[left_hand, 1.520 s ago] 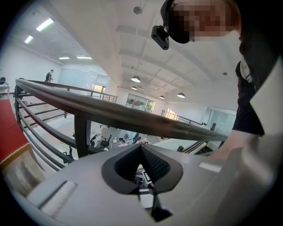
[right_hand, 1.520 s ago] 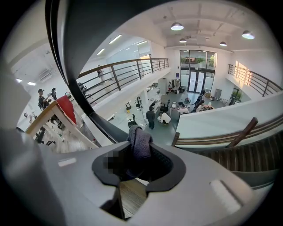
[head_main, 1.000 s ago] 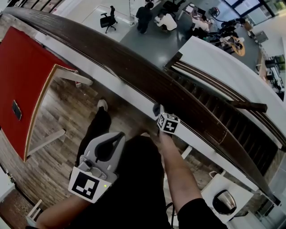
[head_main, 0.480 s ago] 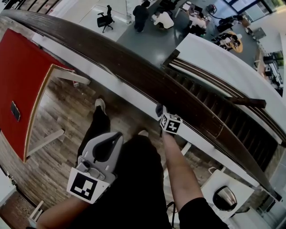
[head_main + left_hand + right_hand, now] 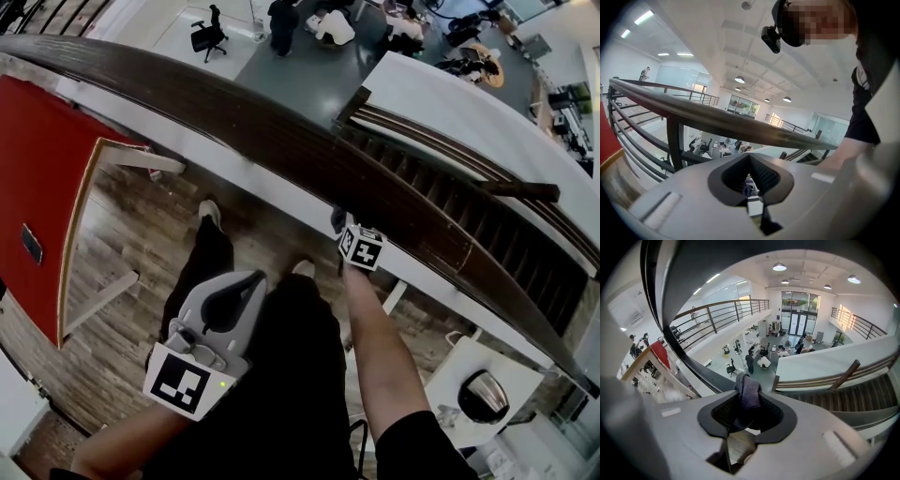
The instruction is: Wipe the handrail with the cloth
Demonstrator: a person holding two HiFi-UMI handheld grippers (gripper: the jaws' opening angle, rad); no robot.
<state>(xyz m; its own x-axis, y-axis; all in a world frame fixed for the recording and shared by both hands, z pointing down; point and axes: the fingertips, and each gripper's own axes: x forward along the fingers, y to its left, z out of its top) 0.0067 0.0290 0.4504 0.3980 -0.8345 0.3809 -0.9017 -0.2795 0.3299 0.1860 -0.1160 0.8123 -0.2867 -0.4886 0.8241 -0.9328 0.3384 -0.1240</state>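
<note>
Right gripper (image 5: 748, 397) has crept the cloth (image 5: 746, 383) a little further right along the handrail (image 5: 281, 141); the wipe looks to be under way.
Left gripper (image 5: 750, 159), fingers together on nothing, stays parked low by the person's body. The right gripper's fingers are clamped on the dark cloth, which sits at the rail's near edge, probably touching. Only a short stretch covered, so likely much rail left. Nothing on the rail blocks the way. Red panel (image 5: 37, 187) left, staircase (image 5: 487, 234) beyond, people (image 5: 281, 19) far below.

One handrail (image 5: 281, 141), one cloth (image 5: 747, 383), two grippers — left gripper (image 5: 247, 283), right gripper (image 5: 338, 225)
</note>
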